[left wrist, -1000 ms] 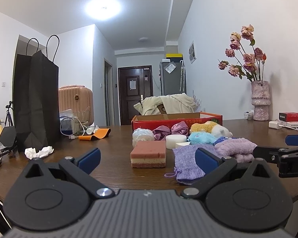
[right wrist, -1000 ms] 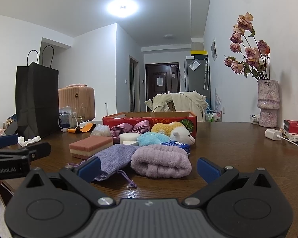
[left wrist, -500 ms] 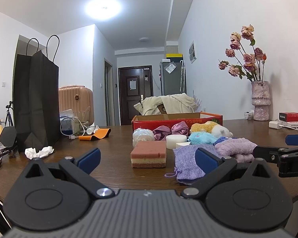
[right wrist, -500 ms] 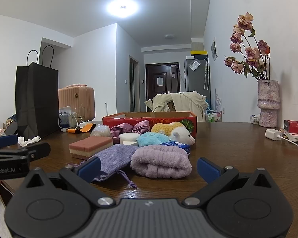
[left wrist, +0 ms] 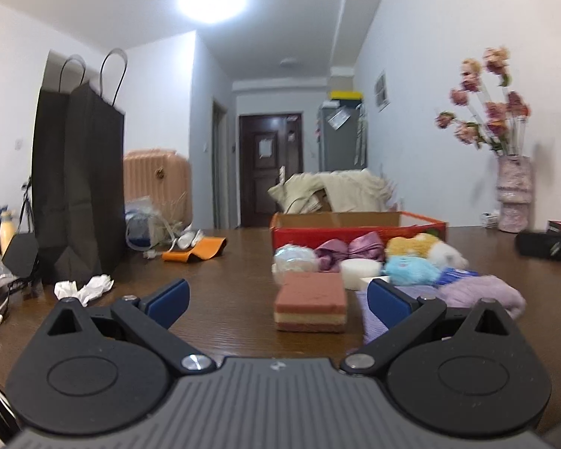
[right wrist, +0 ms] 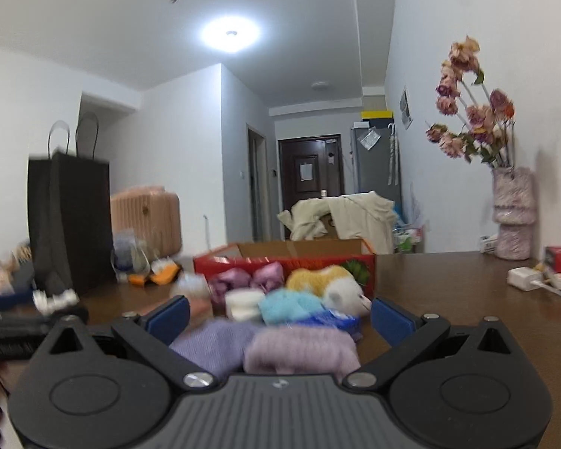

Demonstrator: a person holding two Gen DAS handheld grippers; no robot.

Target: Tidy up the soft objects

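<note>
We judge the sorting barely begun: as far as the two views show, every soft thing lies on the wooden table (left wrist: 224, 310) in front of the red cardboard box (left wrist: 355, 226), and we cannot see into the box well enough to say whether anything is already inside. Taking that box as our landmark, the purple satin scrunchies (left wrist: 349, 249) sit just in front of its near wall, with a pale netted puff (left wrist: 295, 256) beside them to the left and the yellow-and-white plush toy (right wrist: 329, 280) to the right. Nearer to us from the box come the white round sponge (left wrist: 359, 271) and the fluffy blue piece (right wrist: 290, 305), then the layered pink sponge (left wrist: 310, 305), the lavender knit pouch (right wrist: 211, 342) and the rolled lilac towel (right wrist: 299, 350) touching it. Our left gripper (left wrist: 276, 299) has its blue fingers spread wide, empty, with the pink sponge lying ahead between them. Our right gripper (right wrist: 278, 316) is likewise spread and empty, low over the lilac towel, which fills the gap between its fingers without being pinched. A black paper bag (left wrist: 76, 183) stands well to the left of the box, untouched. We reckon all the pieces remain to be moved, probably starting with the towel or the sponge.
</note>
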